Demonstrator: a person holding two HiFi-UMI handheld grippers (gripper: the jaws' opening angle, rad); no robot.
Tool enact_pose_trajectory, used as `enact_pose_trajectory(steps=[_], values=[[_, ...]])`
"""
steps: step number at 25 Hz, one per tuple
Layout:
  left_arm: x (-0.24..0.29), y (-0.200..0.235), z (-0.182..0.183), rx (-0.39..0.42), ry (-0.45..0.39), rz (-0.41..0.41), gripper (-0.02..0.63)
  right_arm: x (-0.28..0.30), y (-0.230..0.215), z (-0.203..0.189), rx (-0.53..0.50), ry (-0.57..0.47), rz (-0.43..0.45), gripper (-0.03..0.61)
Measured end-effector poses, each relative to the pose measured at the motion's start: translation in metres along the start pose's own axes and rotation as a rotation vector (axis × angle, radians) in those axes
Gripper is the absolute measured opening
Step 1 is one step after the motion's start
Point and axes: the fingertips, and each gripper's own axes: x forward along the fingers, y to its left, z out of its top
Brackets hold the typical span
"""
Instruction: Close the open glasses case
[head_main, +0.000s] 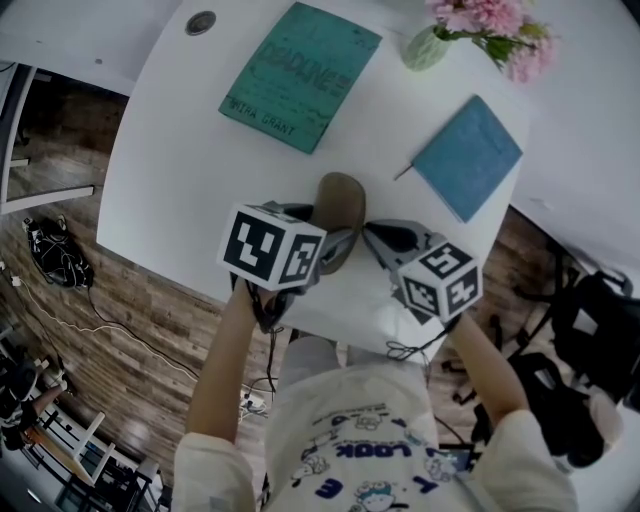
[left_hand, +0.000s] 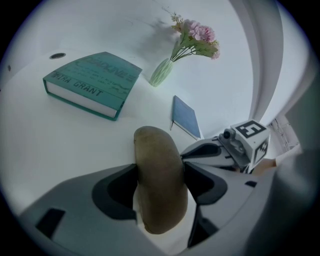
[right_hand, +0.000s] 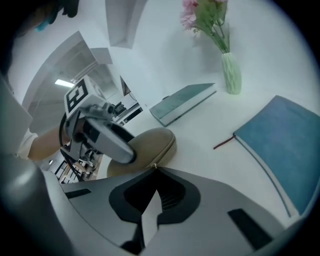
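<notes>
It looks like an office or study room. A white bench (head_main: 180, 170) carries a teal book (head_main: 300, 75), a blue notebook (head_main: 468, 155) and a vase of pink flowers (head_main: 428, 45). The wood-plank floor (head_main: 150, 400) has loose cables (head_main: 120, 325) trailing across it.

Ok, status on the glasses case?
Left gripper jaws clamped on glasses case. Right gripper jaws shut at its zip edge; pull pinched or not, can't tell. Book, notebook, vase well clear.
</notes>
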Motion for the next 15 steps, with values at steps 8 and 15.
enact_pose_trajectory(steps=[8, 15], values=[[0.000, -0.002, 0.000, 0.029, 0.025, -0.005, 0.298, 0.006, -0.029, 0.028, -0.113, 0.026, -0.031, 0.000], [0.006, -0.015, 0.000, 0.183, 0.119, -0.025, 0.298, -0.003, -0.044, 0.025, -0.209, 0.098, -0.036, 0.000]])
